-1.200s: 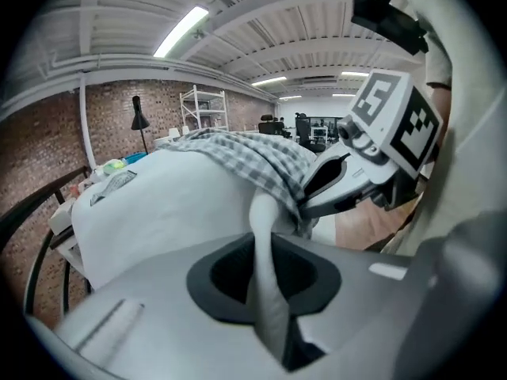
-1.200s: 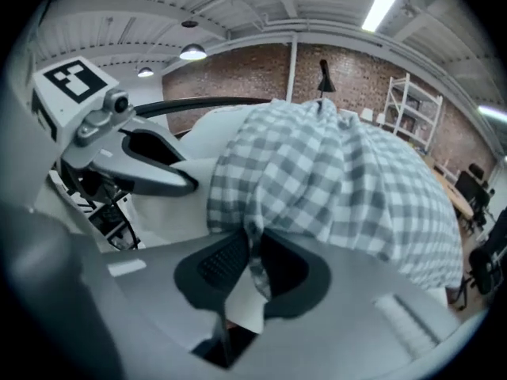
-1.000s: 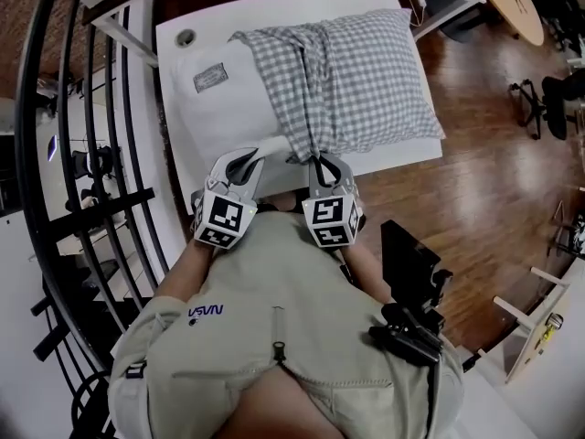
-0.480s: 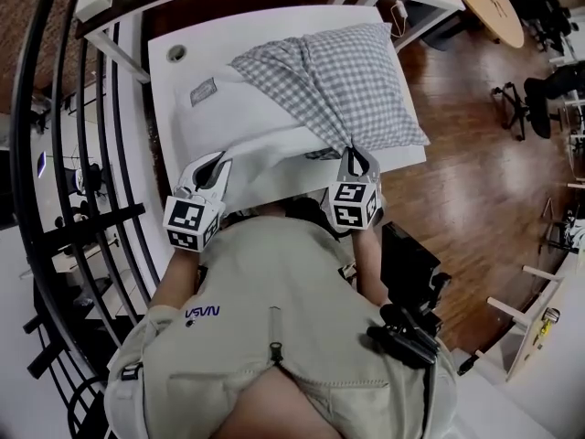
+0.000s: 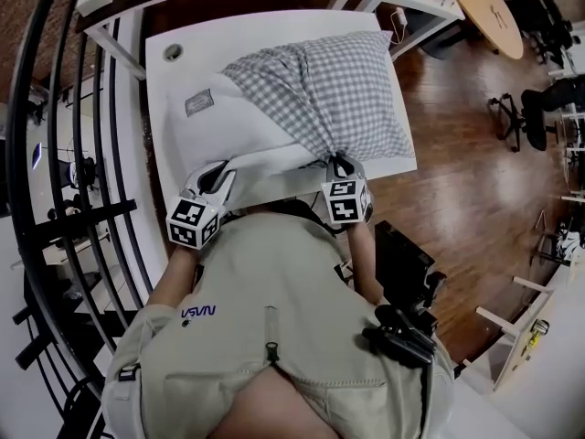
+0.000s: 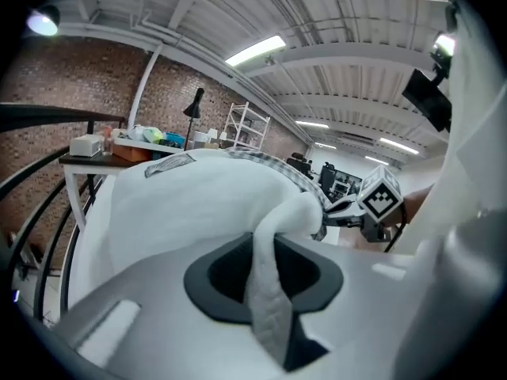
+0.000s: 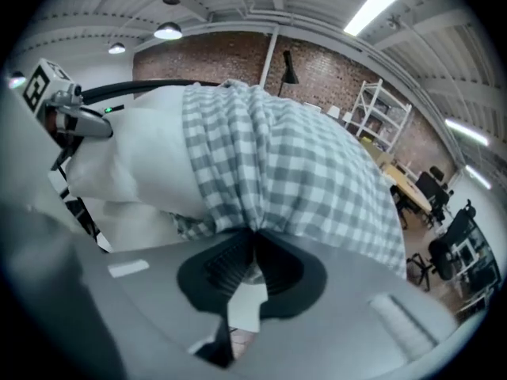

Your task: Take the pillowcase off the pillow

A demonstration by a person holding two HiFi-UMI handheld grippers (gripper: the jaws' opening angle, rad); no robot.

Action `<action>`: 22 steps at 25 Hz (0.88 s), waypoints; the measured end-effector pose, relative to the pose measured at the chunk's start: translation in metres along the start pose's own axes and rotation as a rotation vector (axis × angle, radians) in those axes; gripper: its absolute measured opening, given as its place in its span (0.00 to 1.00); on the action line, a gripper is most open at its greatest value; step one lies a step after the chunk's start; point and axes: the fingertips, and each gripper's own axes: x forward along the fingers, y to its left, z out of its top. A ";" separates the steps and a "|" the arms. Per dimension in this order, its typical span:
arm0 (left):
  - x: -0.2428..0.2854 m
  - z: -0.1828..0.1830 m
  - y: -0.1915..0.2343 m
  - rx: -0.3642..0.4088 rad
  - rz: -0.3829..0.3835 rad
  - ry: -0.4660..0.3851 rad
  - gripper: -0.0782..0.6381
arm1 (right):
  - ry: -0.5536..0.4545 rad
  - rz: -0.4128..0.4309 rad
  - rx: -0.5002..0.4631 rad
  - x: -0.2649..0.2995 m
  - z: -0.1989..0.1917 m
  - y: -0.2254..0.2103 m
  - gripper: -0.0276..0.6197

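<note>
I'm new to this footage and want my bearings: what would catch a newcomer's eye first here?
A grey checked pillowcase, partly pulled off a white pillow, lies across the white table in the head view. At the near edge the right gripper is clamped on the bunched pillowcase. The left gripper pinches the pillow's bare corner, its jaws having just been opening.
</note>
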 end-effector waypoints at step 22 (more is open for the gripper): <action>-0.023 0.140 -0.033 0.276 -0.118 -0.010 0.21 | -0.251 0.445 -0.210 -0.058 0.151 -0.014 0.22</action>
